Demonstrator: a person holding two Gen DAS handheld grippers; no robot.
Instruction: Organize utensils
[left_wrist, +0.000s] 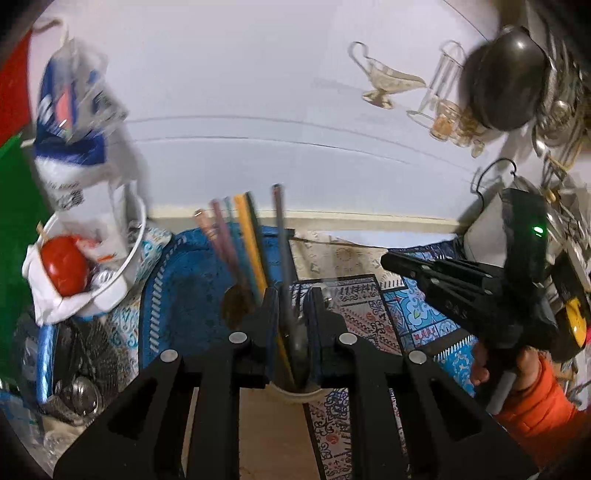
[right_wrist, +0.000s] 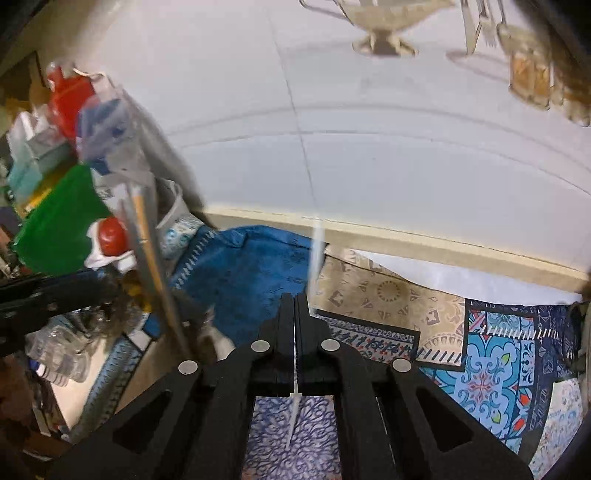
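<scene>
My left gripper is shut on a grey-handled utensil that stands up in a white cup below the fingers. Several coloured sticks or straws and a dark spoon stand in the same cup. My right gripper is shut on a thin white plastic utensil that points up and is blurred; its lower tip shows below the fingers. The right gripper also shows in the left wrist view, held by a hand in an orange sleeve.
A white bowl with a tomato and a plastic bag stands at the left. Patterned cloths cover the table. A dark pot, glass jars and a gravy boat stand against the white wall.
</scene>
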